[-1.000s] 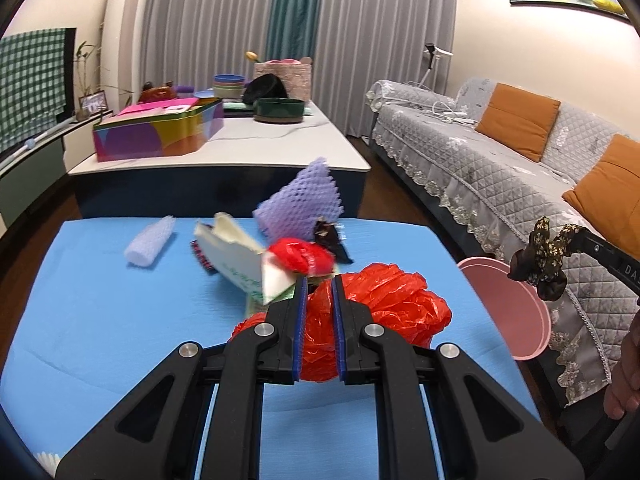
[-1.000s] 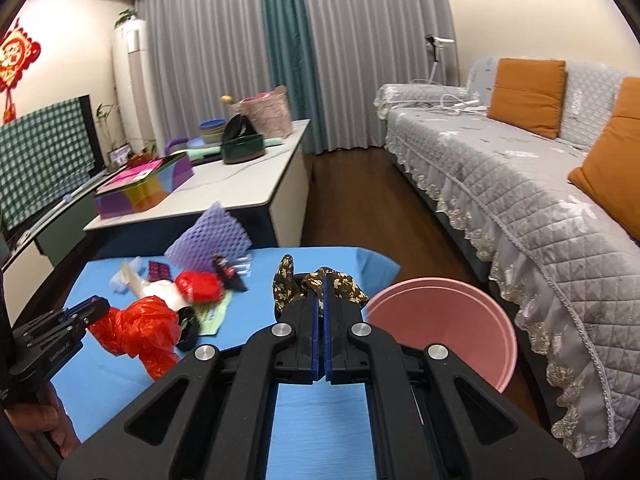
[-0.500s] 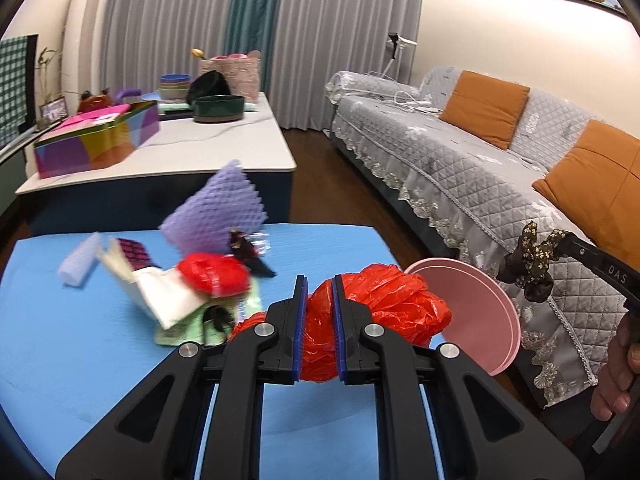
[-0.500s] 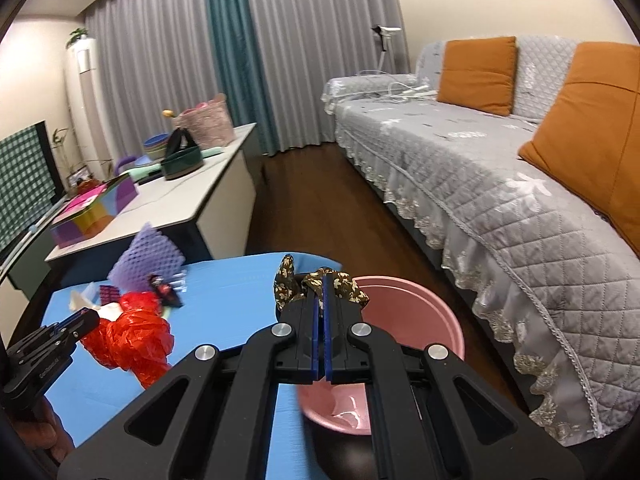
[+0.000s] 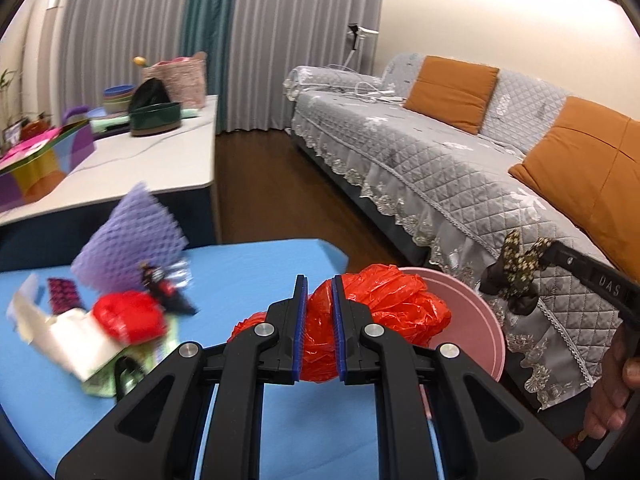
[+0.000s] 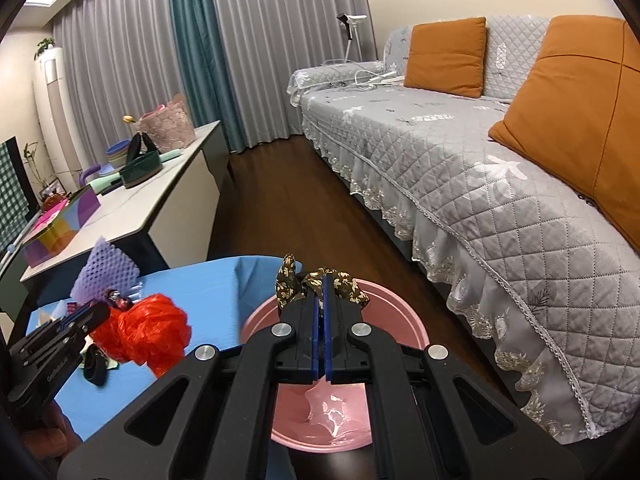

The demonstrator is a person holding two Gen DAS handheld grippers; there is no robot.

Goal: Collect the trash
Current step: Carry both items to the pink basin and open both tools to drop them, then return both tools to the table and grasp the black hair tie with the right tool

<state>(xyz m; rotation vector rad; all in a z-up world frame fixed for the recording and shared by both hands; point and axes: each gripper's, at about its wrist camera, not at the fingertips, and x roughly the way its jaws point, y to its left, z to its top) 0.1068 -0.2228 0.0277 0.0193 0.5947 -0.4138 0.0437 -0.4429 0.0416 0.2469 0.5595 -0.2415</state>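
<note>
The right gripper (image 6: 321, 322) now hangs directly over the pink bin (image 6: 394, 312), its jaws pinched tight on a dark floral scrap (image 6: 320, 284); half a second ago the bin sat only partly beneath it, and a second ago off to its side. That puts the scrap in place for dropping, by my reading.

The left gripper (image 5: 319, 322) has swung toward the bin too. Its jaws are clamped on a crumpled red plastic bag (image 5: 384, 304), which now overlaps the bin's near rim in the left wrist view, where earlier it was over the blue tabletop (image 5: 260, 264). From the right wrist view the bag is short of the rim, over the tabletop edge, so it likely needs a little more travel.

Beyond the bin, away from the sofa (image 6: 460, 168), the remaining litter is motion-blurred: a purple foam net (image 5: 128, 236), a red wad (image 5: 128, 316), pale paper or card and dark wrappers I cannot identify. The bin's near side is hidden behind the right gripper's body, and whether it stands on the floor cannot be told.
</note>
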